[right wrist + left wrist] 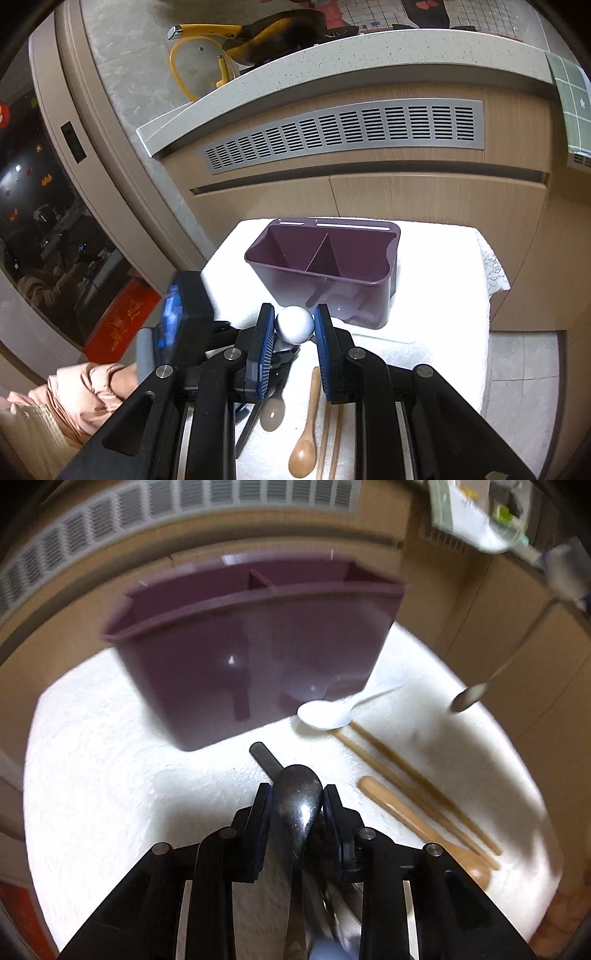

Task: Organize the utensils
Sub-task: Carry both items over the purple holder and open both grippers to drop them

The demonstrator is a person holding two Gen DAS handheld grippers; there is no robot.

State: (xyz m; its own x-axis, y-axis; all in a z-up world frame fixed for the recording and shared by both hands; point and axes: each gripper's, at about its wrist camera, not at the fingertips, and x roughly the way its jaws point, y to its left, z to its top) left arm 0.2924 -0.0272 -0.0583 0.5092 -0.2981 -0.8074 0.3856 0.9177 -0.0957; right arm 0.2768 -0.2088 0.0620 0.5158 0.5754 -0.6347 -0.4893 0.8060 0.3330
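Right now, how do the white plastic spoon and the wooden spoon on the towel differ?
The white plastic spoon is pale and glossy, while the wooden spoon is brown and matt. The white plastic spoon lies by the base of the purple organiser; the wooden spoon lies farther from it, alongside the chopsticks. Both lie flat on the white towel, not yet in the purple organiser.

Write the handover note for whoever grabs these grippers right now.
Left gripper: shut on a steel spoon, low over the towel, in front of the purple caddy.
Right gripper: shut on a second steel spoon, held above the towel.
Lying on the towel: white plastic spoon, wooden spoon, chopsticks.
Done: nothing stored; both caddy compartments look empty.
Left: put both spoons in, then the rest.
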